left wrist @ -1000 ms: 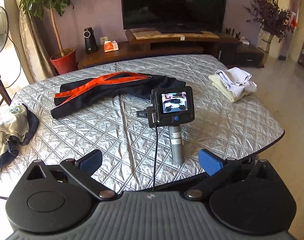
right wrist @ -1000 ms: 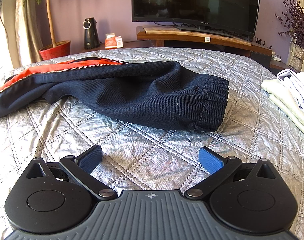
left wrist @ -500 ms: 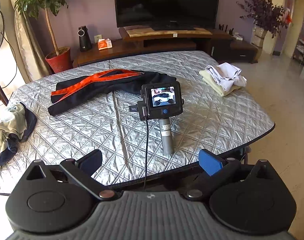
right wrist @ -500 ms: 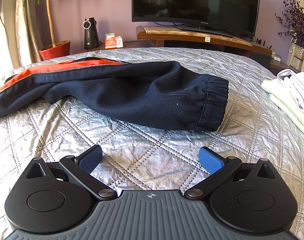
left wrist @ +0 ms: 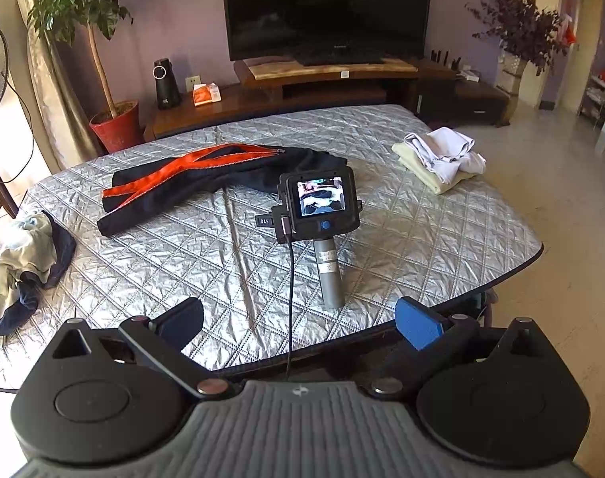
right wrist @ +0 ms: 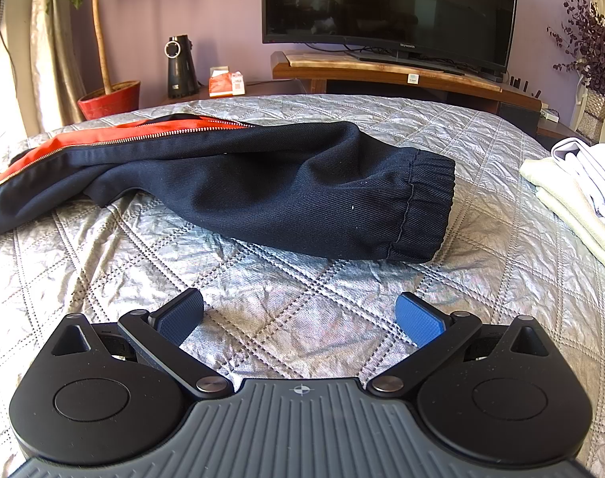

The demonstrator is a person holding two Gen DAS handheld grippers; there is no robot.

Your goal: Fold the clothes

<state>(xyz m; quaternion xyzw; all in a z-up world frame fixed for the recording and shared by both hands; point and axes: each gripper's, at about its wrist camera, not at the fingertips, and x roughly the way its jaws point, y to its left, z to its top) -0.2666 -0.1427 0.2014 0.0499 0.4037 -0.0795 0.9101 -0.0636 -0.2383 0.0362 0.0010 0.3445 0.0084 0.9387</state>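
The right tool (right wrist: pixel 300 318), blue ribbed pads spread and empty, rests low on a quilted silver bench (right wrist: pixel 262 302), just short of the ribbed cuff of a navy twill garment (right wrist: pixel 294 195) with an orange zip stripe. The left tool (left wrist: pixel 300 320), equally spread and empty, hovers off the bench's near edge. Beyond lie two more clothing heaps: a folded pale stack (left wrist: pixel 441 159) and a crumpled pile (left wrist: pixel 27 255) at the far-left edge.

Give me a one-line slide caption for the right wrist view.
Open right gripper rests on the quilted table facing the dark jacket's ribbed cuff.
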